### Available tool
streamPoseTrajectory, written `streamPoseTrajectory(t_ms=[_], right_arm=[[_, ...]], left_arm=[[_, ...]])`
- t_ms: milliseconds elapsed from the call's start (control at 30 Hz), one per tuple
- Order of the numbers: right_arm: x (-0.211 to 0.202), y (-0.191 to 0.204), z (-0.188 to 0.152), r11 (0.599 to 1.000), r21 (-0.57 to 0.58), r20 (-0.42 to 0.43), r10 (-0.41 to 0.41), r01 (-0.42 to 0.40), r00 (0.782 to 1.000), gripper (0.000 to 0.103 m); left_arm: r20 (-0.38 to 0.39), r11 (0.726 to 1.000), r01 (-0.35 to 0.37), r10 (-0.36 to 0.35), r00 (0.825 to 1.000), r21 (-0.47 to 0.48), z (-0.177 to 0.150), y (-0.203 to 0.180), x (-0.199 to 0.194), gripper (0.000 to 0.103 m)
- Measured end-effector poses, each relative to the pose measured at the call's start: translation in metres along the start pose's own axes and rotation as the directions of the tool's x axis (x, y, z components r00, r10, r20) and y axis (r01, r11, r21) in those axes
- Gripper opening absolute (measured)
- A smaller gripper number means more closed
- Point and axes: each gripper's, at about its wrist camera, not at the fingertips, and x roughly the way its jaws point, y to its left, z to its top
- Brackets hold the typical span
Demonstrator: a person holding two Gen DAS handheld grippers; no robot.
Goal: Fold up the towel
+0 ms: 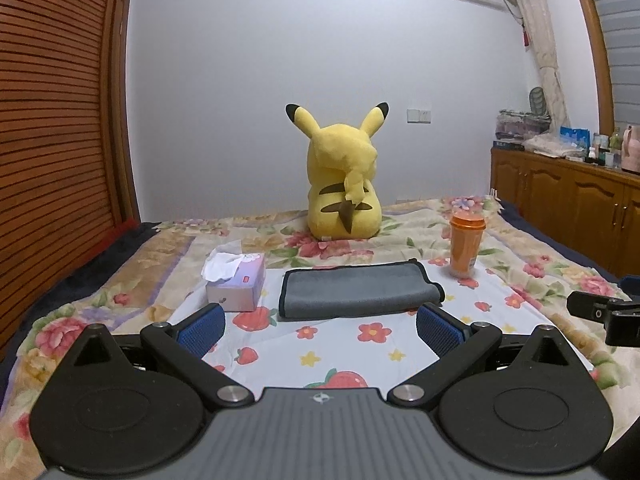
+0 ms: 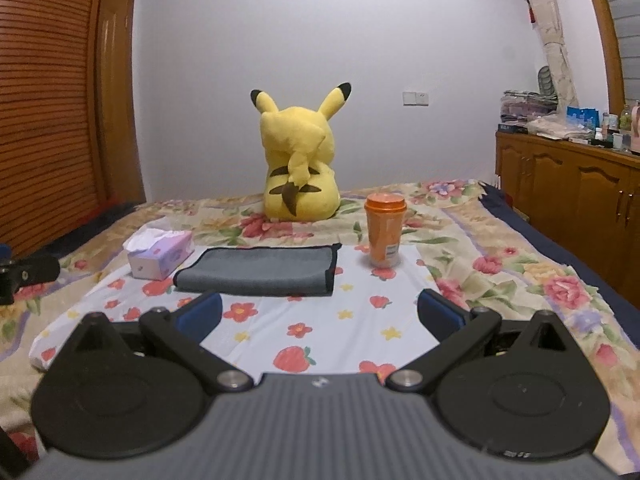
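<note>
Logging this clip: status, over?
Left gripper and right gripper open, empty. Gray towel lies folded, untouched. Tissue box and orange cup flank it.

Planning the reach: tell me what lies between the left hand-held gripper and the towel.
Nothing but bare flowered sheet between the left hand-held gripper and the towel, seen in the left wrist view.

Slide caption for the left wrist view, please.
Open left claw faces the folded grey towel on the bed.
</note>
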Motion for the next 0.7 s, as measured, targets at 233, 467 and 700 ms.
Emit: streamPoseTrajectory(t_ms=[233, 467, 700], right_arm=[[-0.0002, -0.0037, 0.0006, 1.000, 0.013, 0.013, -0.012, 0.012, 1.000, 0.103], [-0.0004, -0.0040, 0.0005, 1.000, 0.012, 0.013, -0.011, 0.011, 1.000, 0.103], [-0.0003, -0.0039, 0.0003, 1.000, 0.012, 0.013, -0.011, 0.011, 1.000, 0.103]], left_arm=[[0.003, 1.000, 0.001, -0.001, 1.000, 0.001, -0.0006, -0.0013, -0.0013, 0.103], [0.003, 1.000, 0.001, -0.001, 1.000, 0.001, -0.0008, -0.0010, -0.0014, 0.103], [0.003, 1.000, 0.000, 0.000, 1.000, 0.002, -0.0006, -0.0011, -0.0014, 0.103]])
